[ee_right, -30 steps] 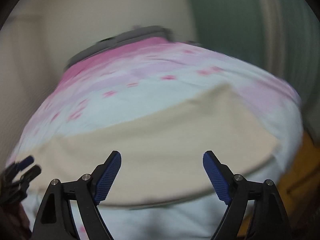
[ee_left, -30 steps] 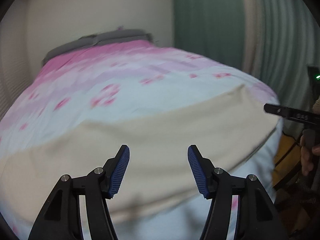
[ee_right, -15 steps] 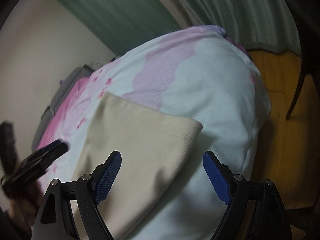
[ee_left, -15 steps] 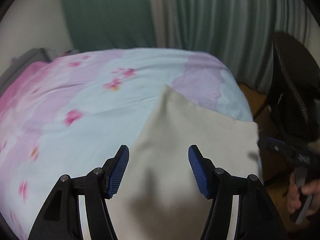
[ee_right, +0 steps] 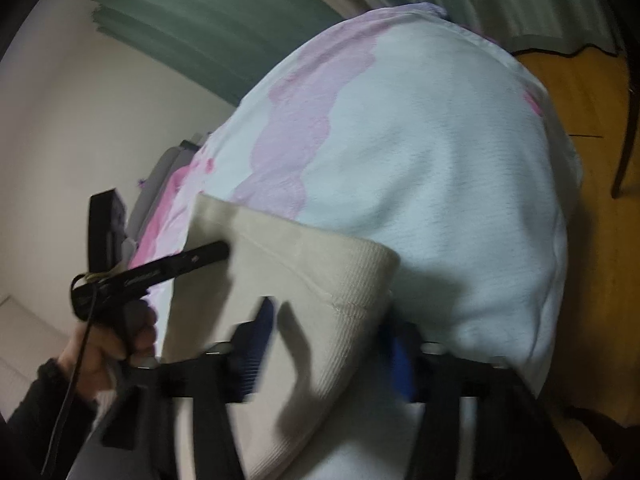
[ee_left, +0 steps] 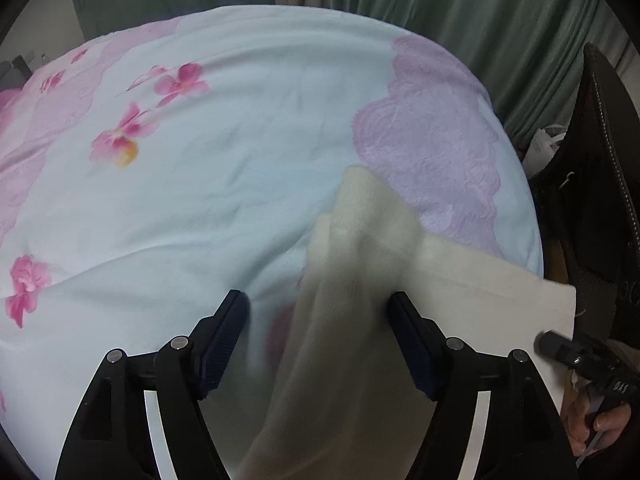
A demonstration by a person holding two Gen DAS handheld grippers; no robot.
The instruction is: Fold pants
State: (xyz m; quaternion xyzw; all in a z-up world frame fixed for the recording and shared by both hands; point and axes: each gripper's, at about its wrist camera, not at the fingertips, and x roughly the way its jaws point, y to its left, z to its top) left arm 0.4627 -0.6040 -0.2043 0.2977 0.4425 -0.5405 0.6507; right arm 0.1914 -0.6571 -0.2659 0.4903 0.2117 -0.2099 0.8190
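Observation:
The cream pants [ee_left: 452,276] lie on a bed with a pale blue and pink flowered cover [ee_left: 200,184]. In the left wrist view my left gripper [ee_left: 318,312] is open, its jaws astride a raised far corner of the pants' end. In the right wrist view my right gripper [ee_right: 332,332] is open, its jaws astride the near ribbed corner of the pants [ee_right: 320,280]. The left gripper also shows there [ee_right: 216,250], over the far corner. The right gripper's tip shows low right in the left wrist view [ee_left: 556,344].
Green curtains [ee_left: 440,4] hang behind the bed. A dark chair [ee_left: 600,200] stands at the bed's right edge. Wooden floor [ee_right: 576,92] lies beyond the bed end. A cream wall [ee_right: 100,120] is on the left.
Both grippers have swung toward the end of the pants and closed in on it. The fabric corner has risen between the left jaws. Both views now sit lower over the cloth.

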